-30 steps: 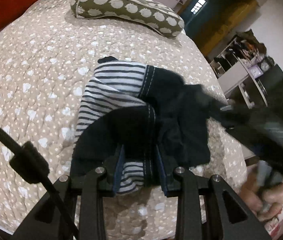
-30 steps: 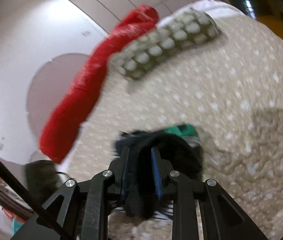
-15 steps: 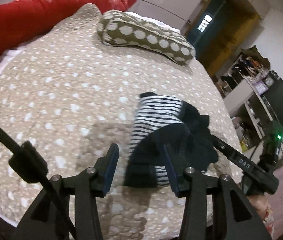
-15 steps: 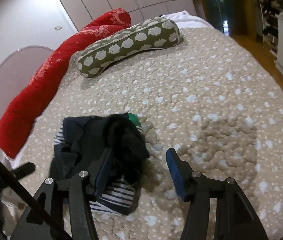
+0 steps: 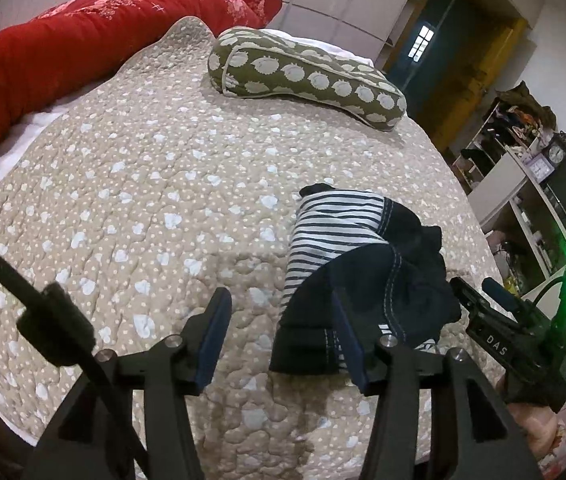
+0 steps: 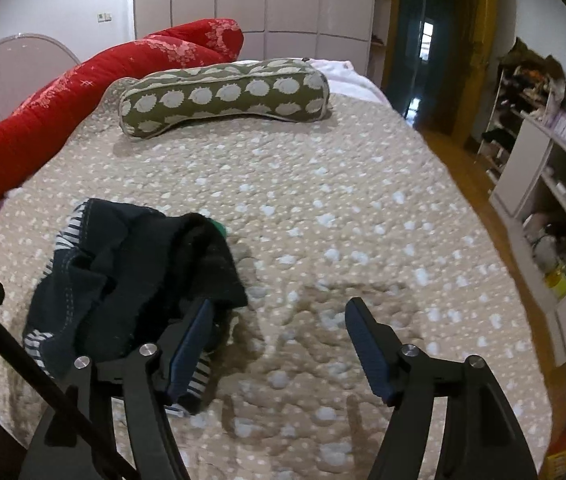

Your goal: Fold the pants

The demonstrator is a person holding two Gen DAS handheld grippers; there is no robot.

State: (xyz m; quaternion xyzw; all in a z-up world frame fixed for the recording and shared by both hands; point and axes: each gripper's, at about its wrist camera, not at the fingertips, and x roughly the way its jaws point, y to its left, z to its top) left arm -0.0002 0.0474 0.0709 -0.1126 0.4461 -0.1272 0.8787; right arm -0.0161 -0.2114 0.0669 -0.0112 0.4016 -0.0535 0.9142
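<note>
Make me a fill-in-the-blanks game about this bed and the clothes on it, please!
1. The pants lie in a heap on the ____ bedspread.
2. Both the left gripper and the right gripper are ____.
3. The spotted bolster pillow is ____ in colour.
4. The long cushion behind it is ____.

Missing words: beige, open, green, red

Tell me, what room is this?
Most likely a bedroom. There is a wide bed with a dotted beige quilt, a long green pillow near its head, and tall white wardrobe doors behind it.
</note>
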